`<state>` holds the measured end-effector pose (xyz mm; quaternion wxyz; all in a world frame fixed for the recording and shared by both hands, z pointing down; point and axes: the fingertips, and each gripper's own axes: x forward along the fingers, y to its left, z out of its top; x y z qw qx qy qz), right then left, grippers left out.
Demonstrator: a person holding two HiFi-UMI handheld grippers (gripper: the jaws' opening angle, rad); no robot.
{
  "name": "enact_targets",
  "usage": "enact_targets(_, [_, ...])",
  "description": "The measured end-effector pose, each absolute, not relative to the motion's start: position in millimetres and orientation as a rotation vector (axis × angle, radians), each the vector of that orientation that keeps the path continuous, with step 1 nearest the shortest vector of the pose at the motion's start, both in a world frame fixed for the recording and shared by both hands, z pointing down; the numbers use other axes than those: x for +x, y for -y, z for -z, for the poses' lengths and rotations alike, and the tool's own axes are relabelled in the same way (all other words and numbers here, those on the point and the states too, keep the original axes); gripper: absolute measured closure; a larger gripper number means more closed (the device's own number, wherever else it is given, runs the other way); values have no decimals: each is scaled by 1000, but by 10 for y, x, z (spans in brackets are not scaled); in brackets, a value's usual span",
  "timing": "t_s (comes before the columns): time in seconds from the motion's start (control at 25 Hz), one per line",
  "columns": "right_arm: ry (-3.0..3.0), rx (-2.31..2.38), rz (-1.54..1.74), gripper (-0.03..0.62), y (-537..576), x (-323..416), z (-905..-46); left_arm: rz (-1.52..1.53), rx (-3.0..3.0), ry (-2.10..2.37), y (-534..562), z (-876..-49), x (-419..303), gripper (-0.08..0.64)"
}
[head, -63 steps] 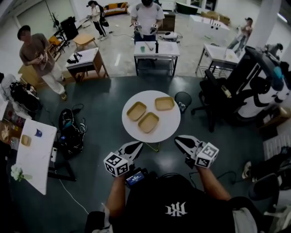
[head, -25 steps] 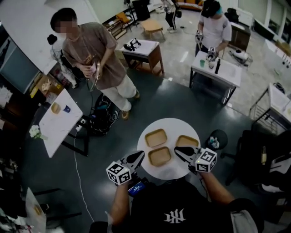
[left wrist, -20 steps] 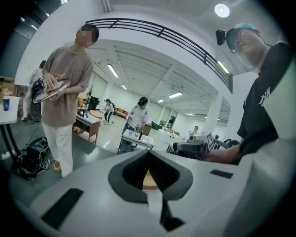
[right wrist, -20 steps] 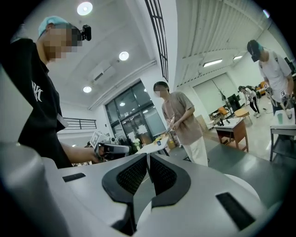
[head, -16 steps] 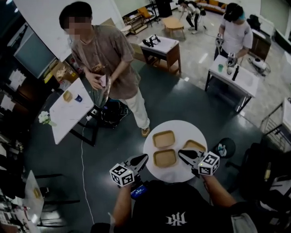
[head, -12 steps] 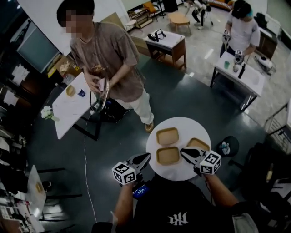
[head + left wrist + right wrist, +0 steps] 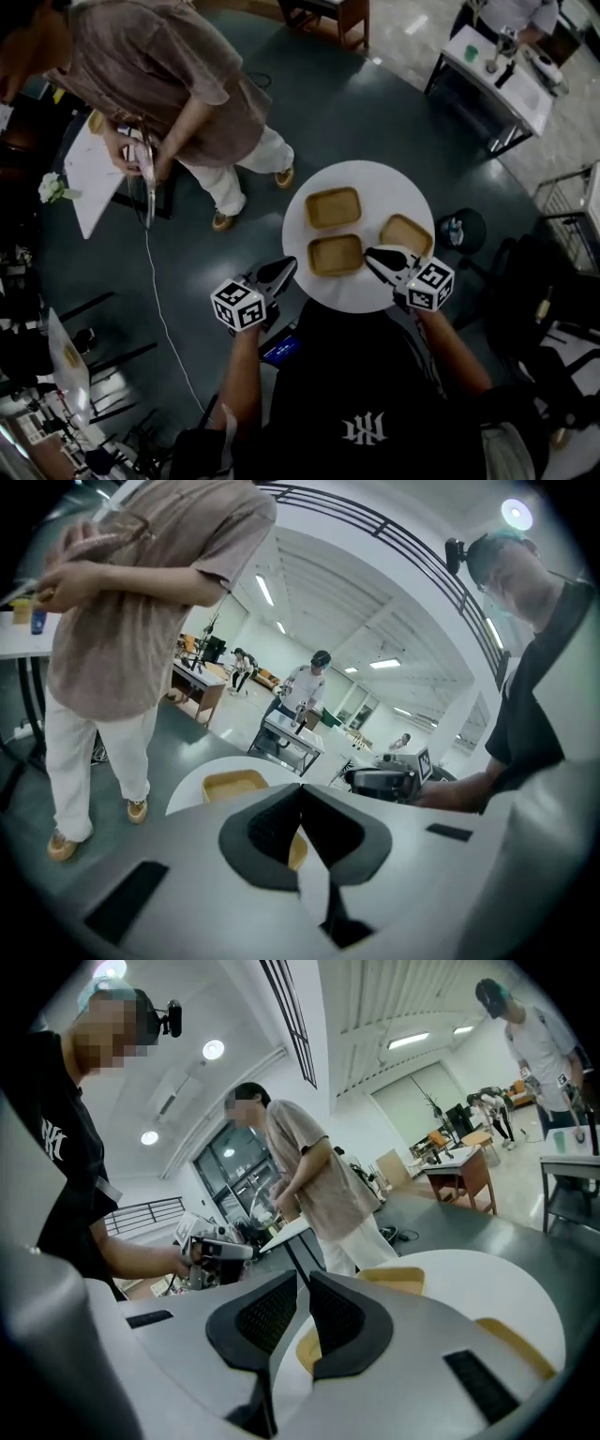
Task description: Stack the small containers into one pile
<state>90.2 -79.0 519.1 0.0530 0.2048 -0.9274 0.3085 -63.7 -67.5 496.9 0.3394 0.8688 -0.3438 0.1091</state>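
Nothing stacked yet: three small containers [image 7: 336,254] lying apart on round table [image 7: 357,292] (none nested). Left gripper [image 7: 288,265] fully closed, right gripper [image 7: 373,255] nearly closed, both empty, hovering at near edge.

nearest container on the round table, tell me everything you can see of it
The nearest container is a shallow rectangular tray with rounded corners and a raised rim, tan and wood-like in look. It is empty and lies flat on the round white table, toward its near edge, apart from the far container and the right container. It sits between the tips of the left gripper and the right gripper; neither seems to touch it.
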Motion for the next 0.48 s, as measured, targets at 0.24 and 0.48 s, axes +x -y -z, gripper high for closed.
enact_targets(0.24, [2674, 673, -1032, 541, 729, 973, -5564, -338, 2149, 810, 583, -5519, -658, 551])
enact_targets(0.48, [2559, 705, -1119, 487, 761, 943, -5977, -352, 2044, 795, 664, -5993, -753, 518])
